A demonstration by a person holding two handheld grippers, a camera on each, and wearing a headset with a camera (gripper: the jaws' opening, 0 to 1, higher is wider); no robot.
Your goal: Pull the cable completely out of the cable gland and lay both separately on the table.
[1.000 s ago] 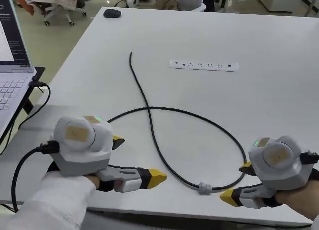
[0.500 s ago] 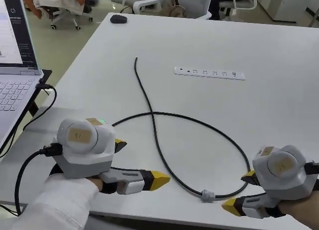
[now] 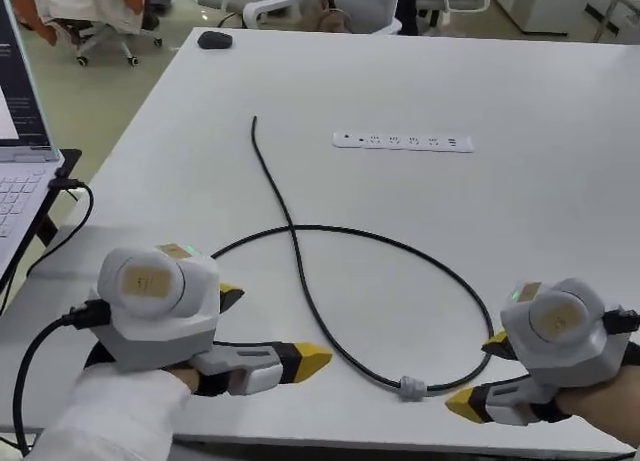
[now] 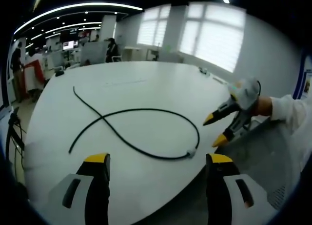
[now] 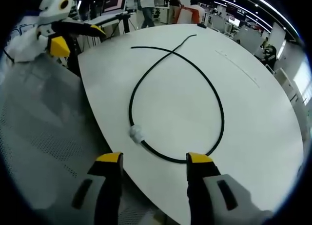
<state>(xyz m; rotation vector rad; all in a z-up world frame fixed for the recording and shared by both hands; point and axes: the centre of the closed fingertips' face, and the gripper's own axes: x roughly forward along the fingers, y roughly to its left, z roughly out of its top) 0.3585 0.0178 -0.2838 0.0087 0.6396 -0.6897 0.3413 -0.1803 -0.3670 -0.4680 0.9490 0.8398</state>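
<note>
A long black cable (image 3: 300, 281) lies in a crossed loop on the white table (image 3: 520, 211). A small grey cable gland (image 3: 410, 387) sits threaded on it near the front edge. The gland (image 4: 191, 153) lies ahead of my left gripper (image 4: 158, 159), whose jaws stand wide apart and hold nothing. In the head view the left gripper (image 3: 272, 328) hovers at the front left. My right gripper (image 3: 474, 373) hovers open just right of the gland. The gland (image 5: 136, 132) lies a little beyond the right gripper (image 5: 154, 157), between its empty jaws.
A white power strip (image 3: 402, 141) lies at the middle back and a dark mouse (image 3: 214, 40) at the far left corner. A laptop (image 3: 18, 176) stands off the table's left side. The table's front edge runs right under both grippers.
The head camera has shifted slightly. Both grippers stay open near the front edge, and the cable and gland have not moved.
</note>
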